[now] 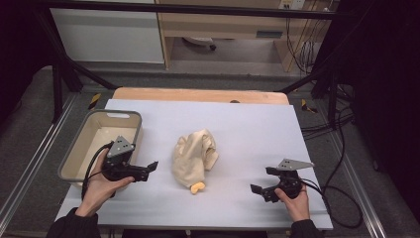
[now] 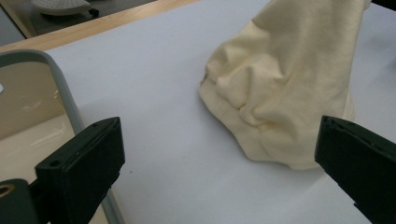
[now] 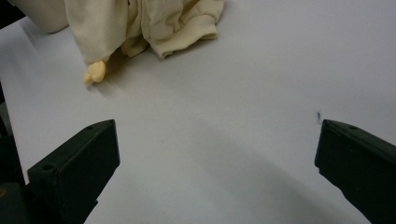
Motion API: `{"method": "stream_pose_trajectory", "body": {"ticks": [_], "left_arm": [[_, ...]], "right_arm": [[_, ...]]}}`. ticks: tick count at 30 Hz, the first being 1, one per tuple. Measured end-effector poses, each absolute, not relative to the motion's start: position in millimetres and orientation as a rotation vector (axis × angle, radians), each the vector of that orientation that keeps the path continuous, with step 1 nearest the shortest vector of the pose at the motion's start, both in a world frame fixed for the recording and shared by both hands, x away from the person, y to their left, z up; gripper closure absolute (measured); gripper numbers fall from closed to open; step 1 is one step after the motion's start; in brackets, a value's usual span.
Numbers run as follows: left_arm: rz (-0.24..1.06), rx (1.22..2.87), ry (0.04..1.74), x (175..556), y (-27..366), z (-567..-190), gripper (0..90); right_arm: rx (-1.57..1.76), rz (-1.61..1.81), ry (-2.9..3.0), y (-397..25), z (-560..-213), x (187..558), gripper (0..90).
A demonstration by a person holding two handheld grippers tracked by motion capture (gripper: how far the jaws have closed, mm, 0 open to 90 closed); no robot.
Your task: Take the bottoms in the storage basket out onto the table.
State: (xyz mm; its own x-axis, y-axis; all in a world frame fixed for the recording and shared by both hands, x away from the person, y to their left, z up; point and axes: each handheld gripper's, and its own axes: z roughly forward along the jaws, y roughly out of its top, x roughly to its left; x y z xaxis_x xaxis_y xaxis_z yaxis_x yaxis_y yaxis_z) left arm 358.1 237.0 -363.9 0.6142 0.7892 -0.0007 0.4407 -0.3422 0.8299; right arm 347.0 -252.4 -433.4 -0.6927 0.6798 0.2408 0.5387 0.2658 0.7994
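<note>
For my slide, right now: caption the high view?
Two open tools flank a crumpled cream cloth beside a bin.

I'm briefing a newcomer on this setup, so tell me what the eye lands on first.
A crumpled cream-yellow cloth garment lies heaped in the middle of the white table cover, a small yellow tip poking out at its near edge. Left of it sits a grey-rimmed beige plastic bin, at the table's left edge. The left gripper and the right gripper, both open, flank the garment without touching it.
</note>
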Motion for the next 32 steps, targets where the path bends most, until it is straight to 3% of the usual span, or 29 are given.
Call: {"method": "stream_pose_trajectory", "body": {"ticks": [18, 32], "left_arm": [[0.548, 1.950, 1.019, 350.5, 277.4, -379.2, 1.2], [0.561, 1.945, 1.021, 349.2, 287.5, -385.2, 1.2]], "right_arm": [[1.164, 1.398, 2.377, -252.3, -433.3, 346.7, 0.4], [1.158, 1.403, 2.375, -252.5, -433.3, 346.9, 0.4]]}}
